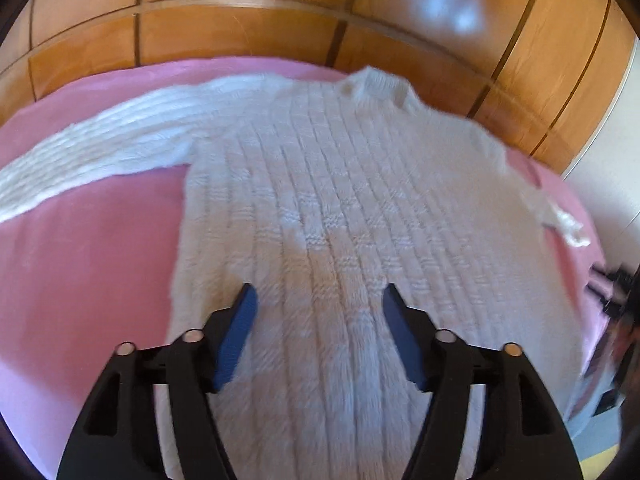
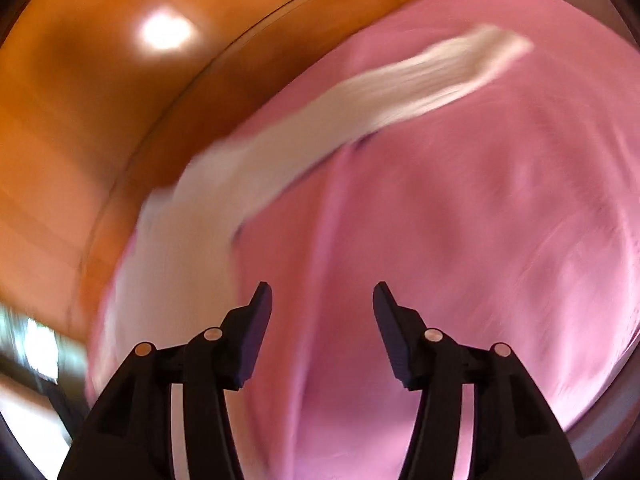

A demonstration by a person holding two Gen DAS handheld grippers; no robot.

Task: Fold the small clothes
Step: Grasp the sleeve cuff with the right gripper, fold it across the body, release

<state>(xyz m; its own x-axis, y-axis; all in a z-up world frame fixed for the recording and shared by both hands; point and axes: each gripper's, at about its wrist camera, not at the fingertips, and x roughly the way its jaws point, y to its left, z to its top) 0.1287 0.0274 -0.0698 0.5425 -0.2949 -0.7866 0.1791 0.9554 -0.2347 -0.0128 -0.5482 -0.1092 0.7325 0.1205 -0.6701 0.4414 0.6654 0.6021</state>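
Note:
A white ribbed knit sweater (image 1: 340,208) lies flat on a pink bed cover (image 1: 88,264), collar at the far side, one sleeve (image 1: 100,148) stretched out to the left. My left gripper (image 1: 319,300) hovers over the sweater's lower body, open, nothing between its blue pads. In the blurred right wrist view the sweater's other sleeve (image 2: 360,100) runs diagonally across the pink cover (image 2: 480,240). My right gripper (image 2: 323,296) is open above bare cover, to the right of the sleeve, holding nothing.
A wooden wardrobe wall (image 1: 280,28) stands close behind the bed. The bed's right edge drops to a floor with dark objects (image 1: 616,292). A small white fabric piece (image 1: 560,220) sticks out at the sweater's right side.

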